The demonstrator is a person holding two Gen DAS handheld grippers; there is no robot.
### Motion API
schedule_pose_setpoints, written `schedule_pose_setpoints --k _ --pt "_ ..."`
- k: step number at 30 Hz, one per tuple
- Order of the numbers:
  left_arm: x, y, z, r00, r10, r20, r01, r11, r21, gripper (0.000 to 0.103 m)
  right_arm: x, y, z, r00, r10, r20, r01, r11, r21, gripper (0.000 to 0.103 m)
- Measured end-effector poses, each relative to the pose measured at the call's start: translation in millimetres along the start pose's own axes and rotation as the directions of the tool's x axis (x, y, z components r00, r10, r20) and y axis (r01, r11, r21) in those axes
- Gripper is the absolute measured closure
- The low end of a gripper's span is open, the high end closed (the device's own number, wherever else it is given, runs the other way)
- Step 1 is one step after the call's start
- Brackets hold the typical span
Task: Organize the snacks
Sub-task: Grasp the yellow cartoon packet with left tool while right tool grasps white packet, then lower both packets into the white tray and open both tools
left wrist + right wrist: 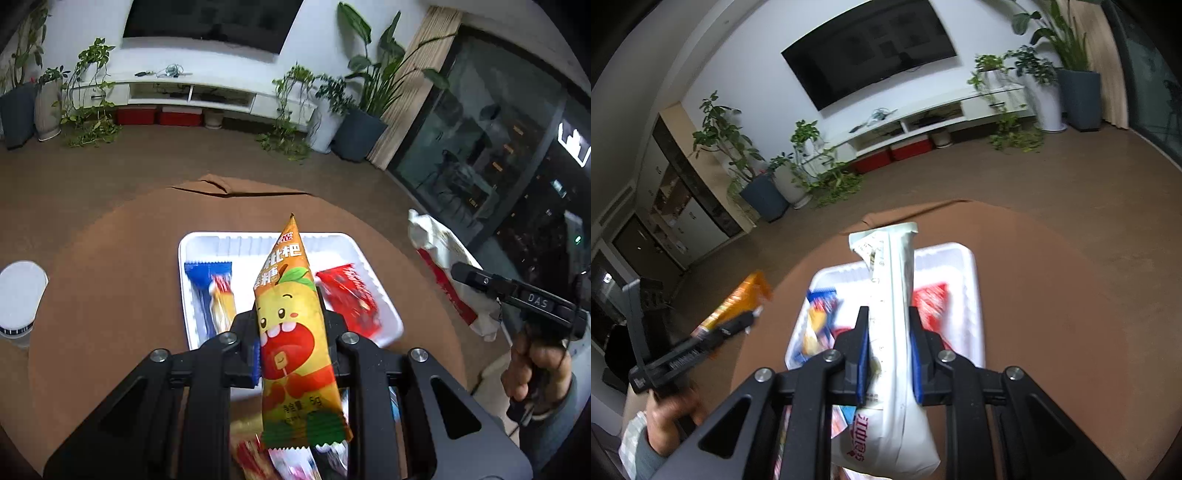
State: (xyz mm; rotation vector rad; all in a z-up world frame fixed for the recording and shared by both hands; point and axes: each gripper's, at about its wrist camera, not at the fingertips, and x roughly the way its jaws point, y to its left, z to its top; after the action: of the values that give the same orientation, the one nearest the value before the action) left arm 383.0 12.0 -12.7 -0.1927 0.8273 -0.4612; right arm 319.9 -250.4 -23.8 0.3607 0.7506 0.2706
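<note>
The orange candy packet (291, 325) stands almost upright between the two fingers of the left gripper (290, 345), which are closed on its middle. Its pointed top rises over the white tray (388, 306), and its green lower end hangs below the fingers. In the right wrist view the same packet (738, 302) shows at the left, off the left edge of the table.

The white packet (894, 332) is held in the right gripper (888, 360). The blue pads (862, 363) press on both of its sides, so the jaws are closed on it. Its folded top reaches over the far rim of the tray (975, 295), and its fuller bottom end, with red print, hangs below the fingers.

The tray lies in the middle of the round brown table (110, 280). Inside it, a blue packet (201, 291) and a yellow one (223, 306) lie along the left side, and a red packet (349, 299) lies along the right side. More wrappers are seen blurred at the near edge of the table, under the grippers.

A white cup (20, 295) stands near the left edge of the table.
</note>
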Motion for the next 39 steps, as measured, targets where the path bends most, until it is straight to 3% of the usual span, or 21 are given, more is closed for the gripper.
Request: schedule_pose_setpoints --k 7,19,22,24,27,28,29,33,35,36,37,39 --pt "65 8 0 0.991 0.04 -0.124 -0.04 0.999 -0.001 0.084 102 17 4 0.991 -0.003 -0.133 0.006 1.0 0.021 0.083" --pt "122 16 -34 0.972 0.107 -0.209 -0.112 0.994 -0.01 0.082 157 5 -23 0.962 -0.093 -0.255 0.095 0.995 -0.008 0.078" --pt "122 11 -40 0.972 0.123 -0.2 -0.123 0.992 0.012 0.076 156 4 -24 0.964 -0.104 -0.244 0.102 0.995 -0.021 0.076" --pt "120 3 -37 0.975 0.123 -0.185 -0.122 0.992 0.019 0.06 153 5 -24 0.964 -0.104 -0.243 0.099 0.995 -0.031 0.066" --pt "113 1 -31 0.98 0.123 -0.157 -0.119 0.992 0.032 0.037 144 4 -21 0.97 -0.108 -0.217 0.104 0.994 -0.028 0.061" --pt "108 -3 -31 0.981 0.125 -0.148 -0.119 0.992 0.047 0.021 141 4 -21 0.971 -0.102 -0.216 0.1 0.995 -0.019 0.059" --pt "103 -4 -28 0.982 0.129 -0.139 -0.122 0.991 0.057 0.013 136 1 -19 0.973 -0.084 -0.214 0.085 0.996 -0.001 0.053" --pt "67 -15 -30 0.985 0.151 -0.081 -0.145 0.986 0.079 0.004 102 2 -14 0.988 -0.048 -0.145 0.052 0.998 0.027 0.045" --pt "42 -21 -35 0.987 0.156 -0.036 -0.152 0.983 0.099 0.0 71 2 -12 0.998 -0.009 -0.068 0.012 0.999 0.051 0.034" --pt "31 -23 -37 0.985 0.169 -0.02 -0.166 0.979 0.116 0.0 51 2 -13 0.999 0.035 -0.007 -0.034 0.997 0.073 0.022" --pt "18 -27 -43 0.98 0.198 0.002 -0.197 0.971 0.137 0.0 31 1 -15 0.995 0.083 0.057 -0.088 0.992 0.092 0.005" --pt "-6 -35 -56 0.962 0.267 0.057 -0.273 0.947 0.171 0.0 -7 -2 -24 0.968 0.181 0.176 -0.205 0.97 0.128 0.0"
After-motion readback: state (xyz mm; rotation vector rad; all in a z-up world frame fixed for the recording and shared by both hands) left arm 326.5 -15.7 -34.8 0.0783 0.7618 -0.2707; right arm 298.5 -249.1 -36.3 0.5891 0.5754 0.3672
